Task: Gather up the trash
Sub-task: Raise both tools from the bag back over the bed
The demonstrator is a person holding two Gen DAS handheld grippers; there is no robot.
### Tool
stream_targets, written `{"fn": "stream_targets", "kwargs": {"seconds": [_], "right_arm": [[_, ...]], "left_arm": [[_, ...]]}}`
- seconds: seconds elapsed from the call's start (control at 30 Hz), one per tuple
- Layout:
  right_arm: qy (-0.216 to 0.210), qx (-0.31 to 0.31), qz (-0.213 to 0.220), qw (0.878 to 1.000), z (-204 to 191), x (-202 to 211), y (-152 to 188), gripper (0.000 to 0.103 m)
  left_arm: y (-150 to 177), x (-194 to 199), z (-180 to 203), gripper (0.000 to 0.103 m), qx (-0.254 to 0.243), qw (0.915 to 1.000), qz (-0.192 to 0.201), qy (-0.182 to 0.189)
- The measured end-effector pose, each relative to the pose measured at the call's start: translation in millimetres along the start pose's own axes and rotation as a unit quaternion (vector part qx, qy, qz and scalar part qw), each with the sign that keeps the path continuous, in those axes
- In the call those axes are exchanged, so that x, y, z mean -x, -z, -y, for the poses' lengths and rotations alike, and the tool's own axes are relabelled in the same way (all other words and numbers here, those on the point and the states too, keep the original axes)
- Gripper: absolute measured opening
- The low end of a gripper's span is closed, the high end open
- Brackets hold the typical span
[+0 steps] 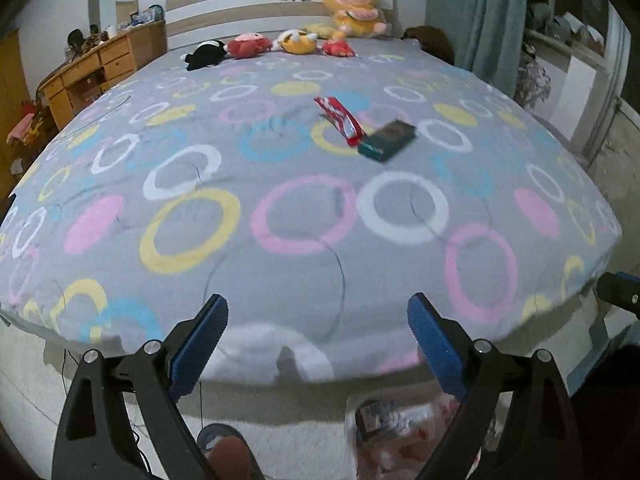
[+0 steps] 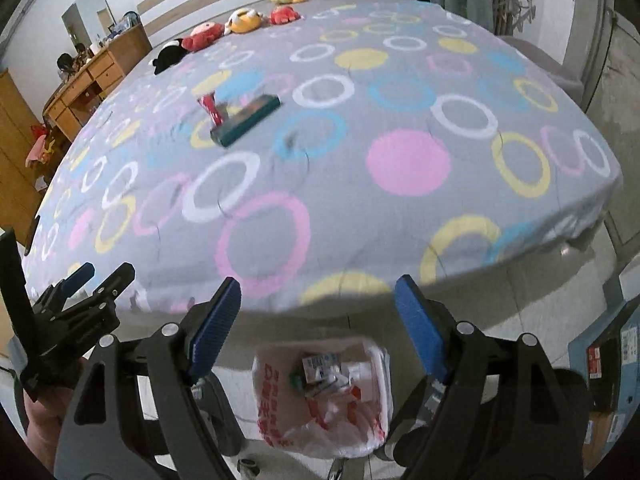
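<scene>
A red snack wrapper [image 1: 339, 119] and a dark green flat box [image 1: 387, 140] lie side by side in the middle of the bed [image 1: 280, 208]; the right wrist view shows the wrapper [image 2: 211, 109] and the box [image 2: 245, 119] too. On the floor below the bed's near edge stands a white plastic bag [image 2: 324, 396] with red print, holding scraps; the bag [image 1: 400, 432] shows blurred in the left view. My left gripper [image 1: 318, 320] is open and empty over the bed's edge. My right gripper [image 2: 318, 300] is open and empty above the bag. The left gripper [image 2: 102, 274] shows at the left of the right view.
Several plush toys [image 1: 296, 40] line the headboard, with a big yellow one [image 1: 352, 4]. A wooden desk [image 1: 100, 64] stands left of the bed. A teal curtain [image 1: 476, 12] hangs at the right. A blue carton [image 2: 612, 364] sits on the floor. A shoe [image 1: 228, 452] shows below.
</scene>
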State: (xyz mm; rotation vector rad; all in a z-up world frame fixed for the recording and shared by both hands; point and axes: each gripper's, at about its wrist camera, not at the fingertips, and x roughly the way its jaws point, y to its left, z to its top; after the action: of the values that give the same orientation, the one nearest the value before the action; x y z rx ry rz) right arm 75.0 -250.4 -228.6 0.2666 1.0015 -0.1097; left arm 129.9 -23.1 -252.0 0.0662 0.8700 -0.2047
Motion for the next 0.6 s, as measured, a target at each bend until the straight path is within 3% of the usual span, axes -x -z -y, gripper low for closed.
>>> {"fn": "stream_targets", "kwargs": {"seconds": [0.6], "right_arm": [[0.003,0.018,0.014,1.000,-51.8,-35.1,-73.6,0.078]], "left_arm": [[-101.7,-46.3,-24.5,0.089,0.022,0.9995,0.024,-0.003]]}}
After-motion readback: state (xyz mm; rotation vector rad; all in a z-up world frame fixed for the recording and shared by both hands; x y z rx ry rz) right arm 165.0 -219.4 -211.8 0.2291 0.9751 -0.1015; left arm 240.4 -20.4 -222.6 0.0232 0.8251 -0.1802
